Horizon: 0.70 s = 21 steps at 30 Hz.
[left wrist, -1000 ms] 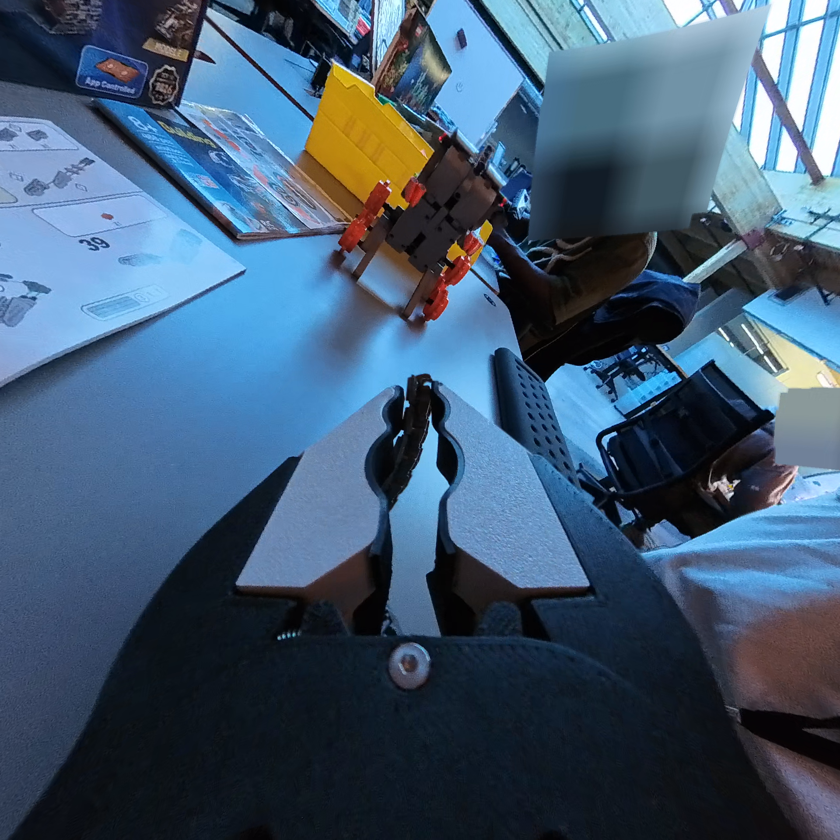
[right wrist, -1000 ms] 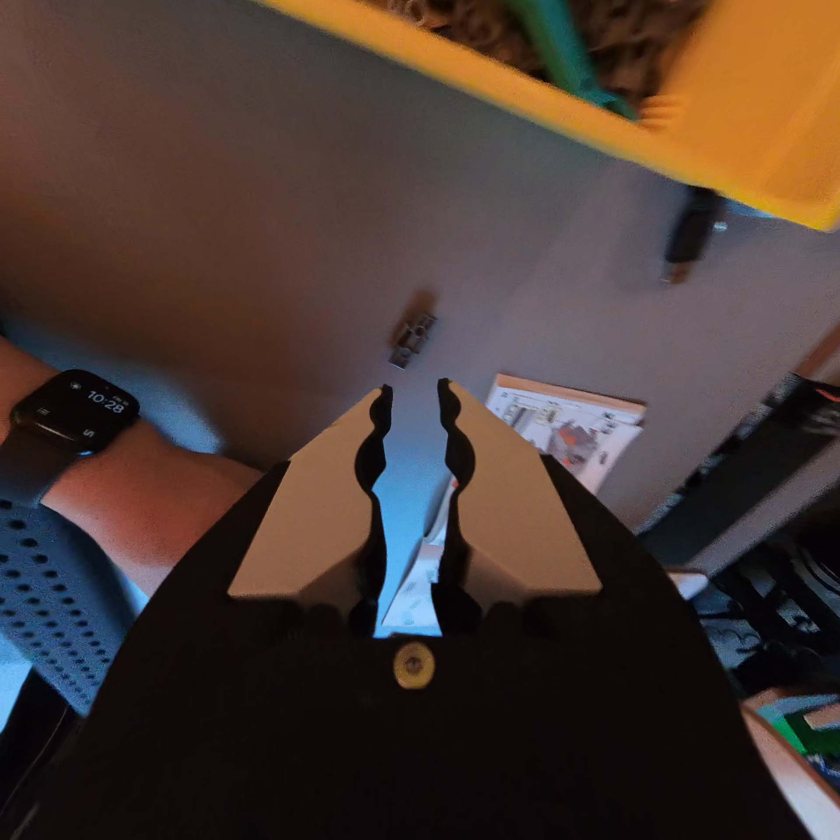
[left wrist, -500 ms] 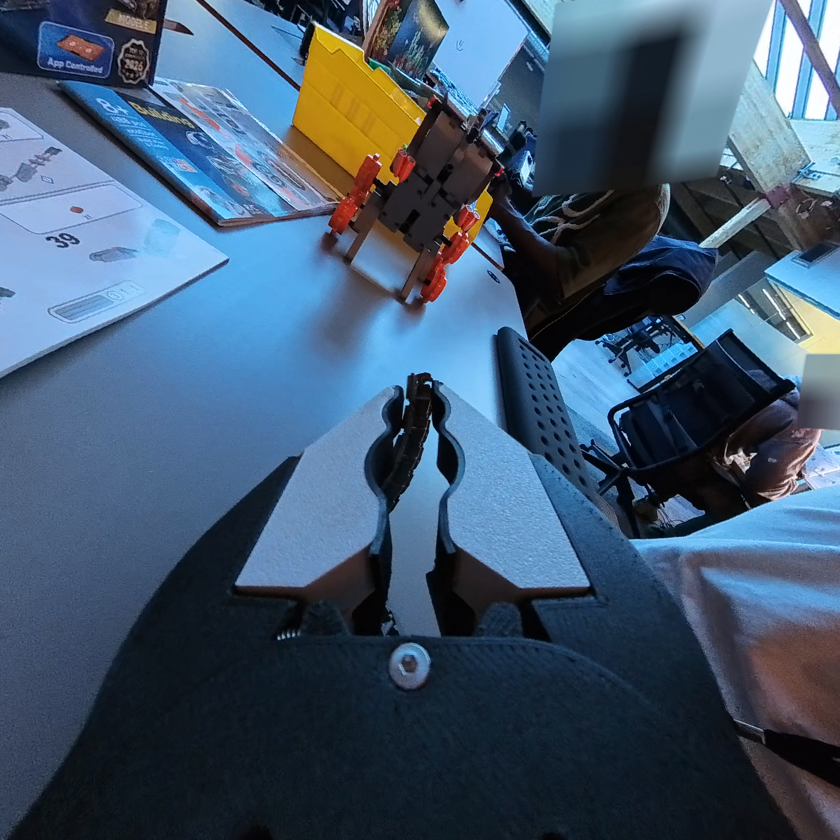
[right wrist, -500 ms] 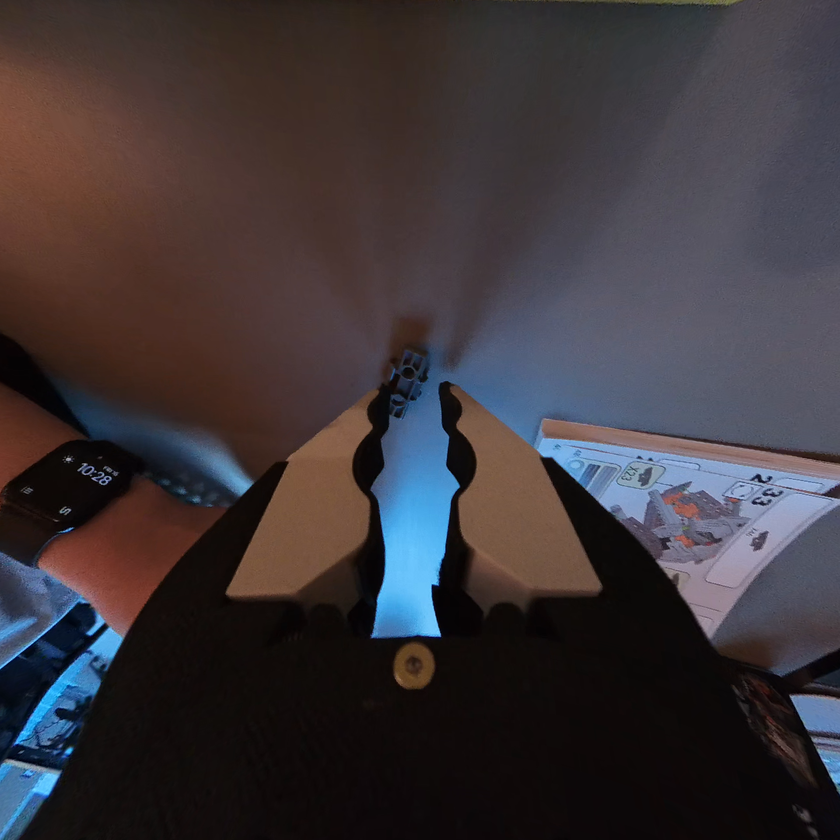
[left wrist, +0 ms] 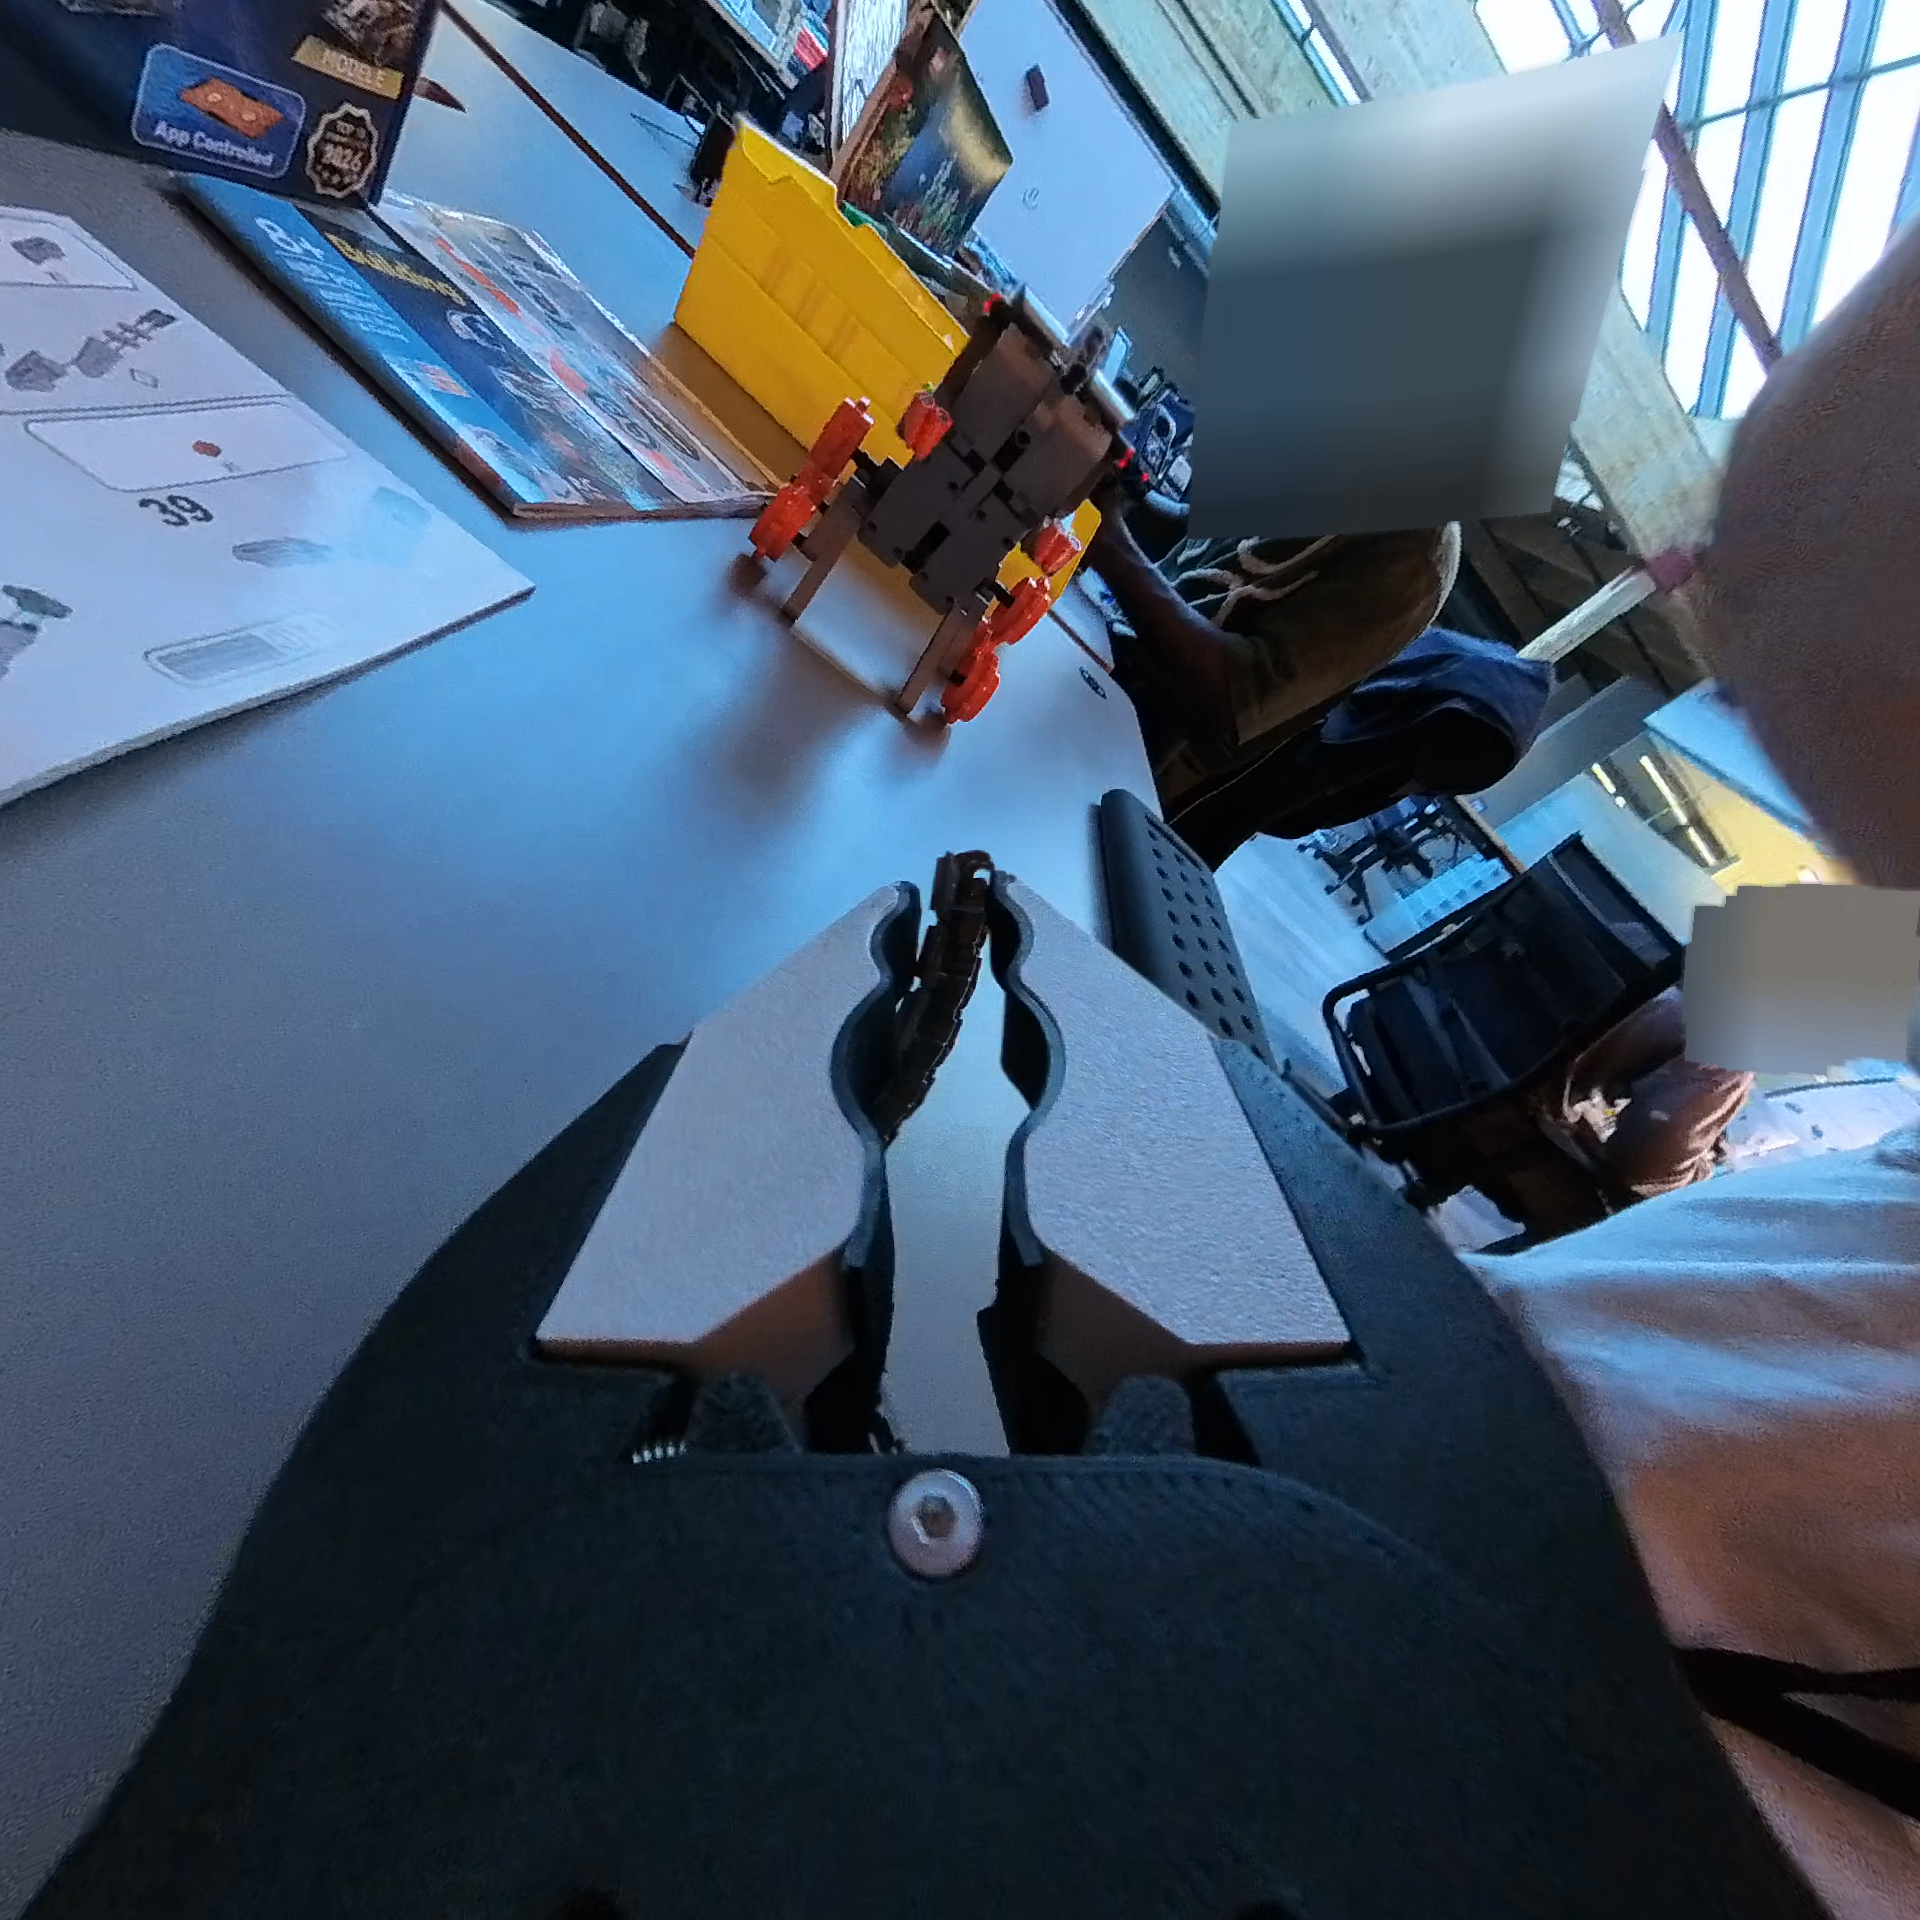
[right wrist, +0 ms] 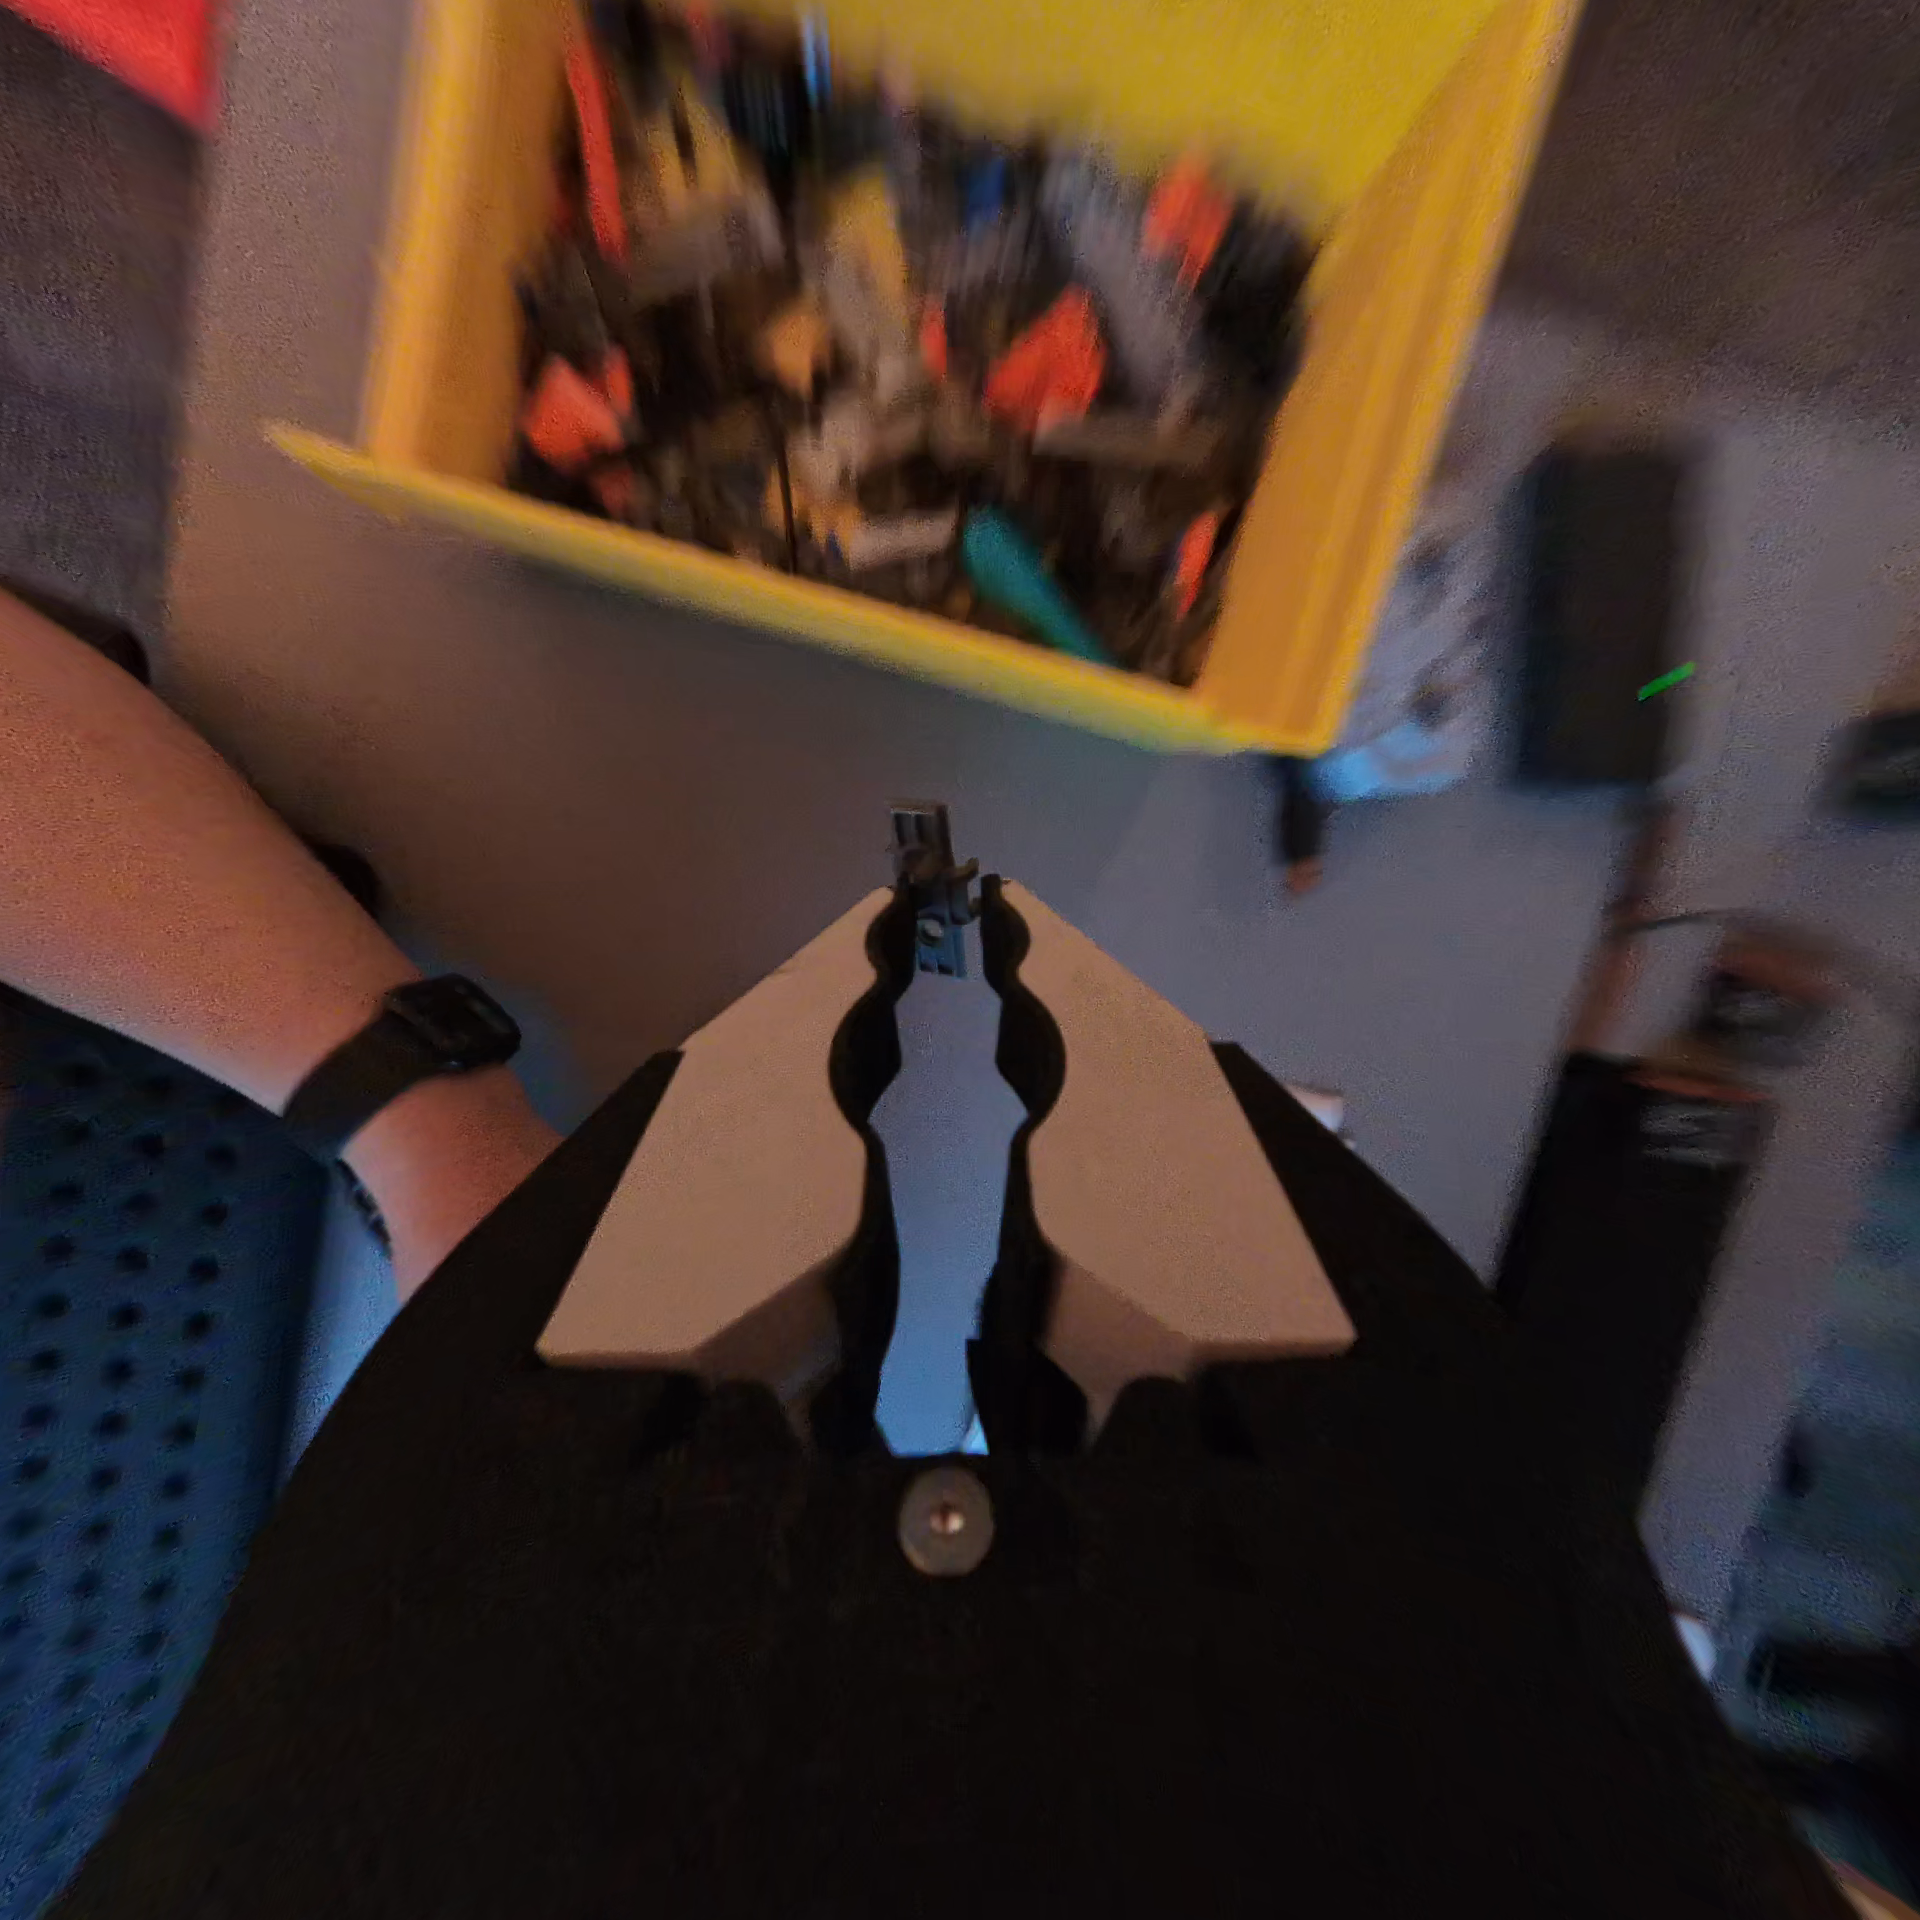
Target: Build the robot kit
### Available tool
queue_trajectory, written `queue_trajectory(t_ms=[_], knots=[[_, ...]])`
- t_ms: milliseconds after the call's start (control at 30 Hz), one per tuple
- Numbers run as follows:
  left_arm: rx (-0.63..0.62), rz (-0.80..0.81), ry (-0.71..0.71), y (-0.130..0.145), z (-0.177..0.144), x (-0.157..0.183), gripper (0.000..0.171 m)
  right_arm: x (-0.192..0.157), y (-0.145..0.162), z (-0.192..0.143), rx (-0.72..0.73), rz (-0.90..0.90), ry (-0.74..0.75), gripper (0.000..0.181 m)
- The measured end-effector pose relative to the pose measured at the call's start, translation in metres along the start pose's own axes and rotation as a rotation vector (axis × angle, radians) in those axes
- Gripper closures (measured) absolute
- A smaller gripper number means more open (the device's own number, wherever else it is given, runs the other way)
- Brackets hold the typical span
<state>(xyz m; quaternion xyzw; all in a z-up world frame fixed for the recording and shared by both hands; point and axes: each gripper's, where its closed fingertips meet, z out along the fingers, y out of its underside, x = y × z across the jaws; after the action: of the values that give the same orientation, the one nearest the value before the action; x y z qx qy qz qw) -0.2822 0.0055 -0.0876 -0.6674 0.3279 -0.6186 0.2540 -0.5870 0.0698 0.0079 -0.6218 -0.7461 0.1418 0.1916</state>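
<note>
My left gripper point(left wrist: 954, 902) is shut on a small dark brown toy-brick piece point(left wrist: 940, 987), held low over the grey table point(left wrist: 436, 852). Beyond it stands a grey brick model with orange knobs point(left wrist: 956, 499). My right gripper point(right wrist: 940, 885) is shut on a small grey brick piece point(right wrist: 930, 883) and holds it above the table point(right wrist: 644, 727), just short of a yellow bin point(right wrist: 727, 597) full of mixed loose bricks. The right wrist view is blurred.
An open instruction booklet point(left wrist: 177, 499) and a blue booklet point(left wrist: 468, 353) lie at the left, with a dark box point(left wrist: 239, 94) behind. A second yellow bin point(left wrist: 810, 301) stands behind the model. A perforated black chair point(left wrist: 1174, 925) and seated people are at the right. A forearm with a black watch point(right wrist: 405, 1039) is at the left. The left gripper's tips are roughly 30 cm from the right gripper's.
My right gripper closed on the small grey piece that lay on the table and lifted it toward the yellow bin. My left gripper kept its hold and shifted only slightly.
</note>
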Motion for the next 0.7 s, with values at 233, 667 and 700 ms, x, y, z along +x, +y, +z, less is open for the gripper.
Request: queue_trajectory(t_ms=[233, 667, 700], knots=[[0.008, -0.064, 0.003, -0.007, -0.012, -0.011, 0.162, -0.045, 0.125, -0.135, 0.473, -0.067, 0.522, 0.17], [0.077, -0.156, -0.016, -0.015, -0.043, -0.031, 0.165, -0.142, 0.305, -0.046, 0.267, -0.378, 0.765, 0.17], [0.082, -0.159, -0.017, -0.015, -0.043, -0.031, 0.165, -0.143, 0.308, -0.042, 0.249, -0.405, 0.755, 0.17]])
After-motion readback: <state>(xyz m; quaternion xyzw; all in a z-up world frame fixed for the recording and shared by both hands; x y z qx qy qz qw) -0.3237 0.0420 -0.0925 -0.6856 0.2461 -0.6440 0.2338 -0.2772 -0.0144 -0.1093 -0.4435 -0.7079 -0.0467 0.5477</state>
